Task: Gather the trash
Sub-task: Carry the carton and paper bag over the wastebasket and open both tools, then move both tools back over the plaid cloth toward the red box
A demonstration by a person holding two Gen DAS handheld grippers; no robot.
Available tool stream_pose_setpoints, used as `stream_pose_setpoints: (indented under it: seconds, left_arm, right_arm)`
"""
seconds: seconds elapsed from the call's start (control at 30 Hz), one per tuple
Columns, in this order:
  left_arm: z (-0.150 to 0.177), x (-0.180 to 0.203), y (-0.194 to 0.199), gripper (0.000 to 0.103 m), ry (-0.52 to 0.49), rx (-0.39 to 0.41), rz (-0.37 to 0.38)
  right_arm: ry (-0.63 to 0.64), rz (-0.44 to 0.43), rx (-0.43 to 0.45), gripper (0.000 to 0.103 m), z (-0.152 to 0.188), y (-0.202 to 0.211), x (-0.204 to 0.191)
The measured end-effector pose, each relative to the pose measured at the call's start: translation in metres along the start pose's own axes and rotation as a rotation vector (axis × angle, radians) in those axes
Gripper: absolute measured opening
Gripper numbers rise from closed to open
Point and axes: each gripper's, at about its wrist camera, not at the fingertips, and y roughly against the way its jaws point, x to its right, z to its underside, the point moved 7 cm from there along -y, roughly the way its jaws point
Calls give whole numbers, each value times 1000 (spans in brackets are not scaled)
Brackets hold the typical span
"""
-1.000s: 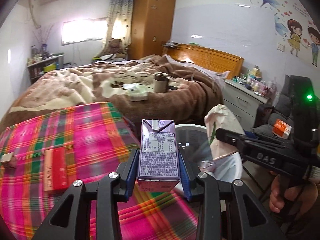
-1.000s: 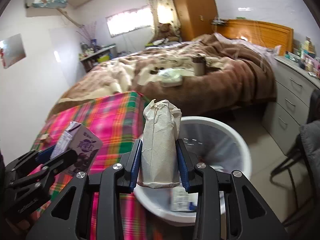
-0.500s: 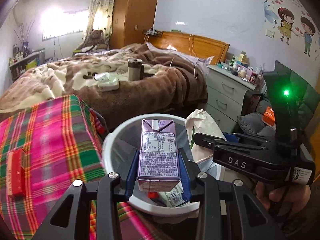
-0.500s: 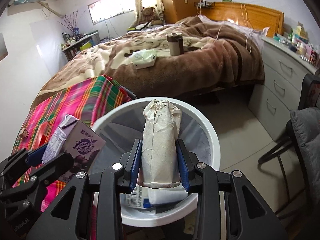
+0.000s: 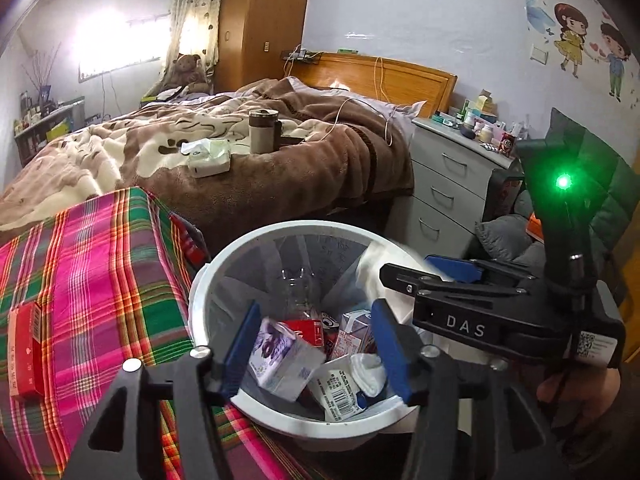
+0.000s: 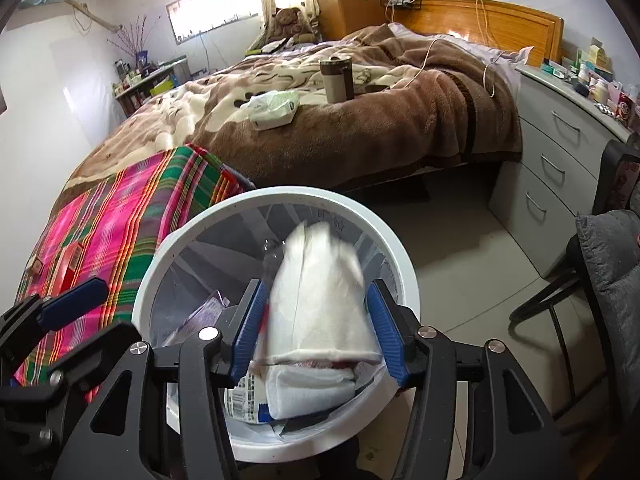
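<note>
Both over the white trash bin (image 5: 208, 280): left hand-held gripper (image 5: 316, 354) opening, purple milk carton (image 5: 280, 360) dropping free; right hand-held gripper (image 6: 316, 328) opening, blurred paper bag (image 6: 320, 300) slipping between pads. Best kept centred above the rim until both pieces land inside.

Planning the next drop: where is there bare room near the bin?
Free: the pink-green plaid cloth between the red flat box and the white round bin; bare floor tiles between bin and grey drawer unit. Crowded: the bin's inside.
</note>
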Motion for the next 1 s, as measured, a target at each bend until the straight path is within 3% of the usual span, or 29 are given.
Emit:
stream_pose_setpoints:
  seconds: [0.17, 0.67, 1.0]
  left_arm:
    - [1, -7, 8, 58, 17, 4, -5]
    - [5, -37, 60, 59, 49, 76, -62]
    - [21, -82, 105, 59, 92, 110, -144]
  right_arm:
    - [-3, -10, 13, 66, 0, 3, -2]
    - [-5, -29, 67, 66, -1, 23, -25]
    - [19, -94, 121, 66, 2, 43, -67]
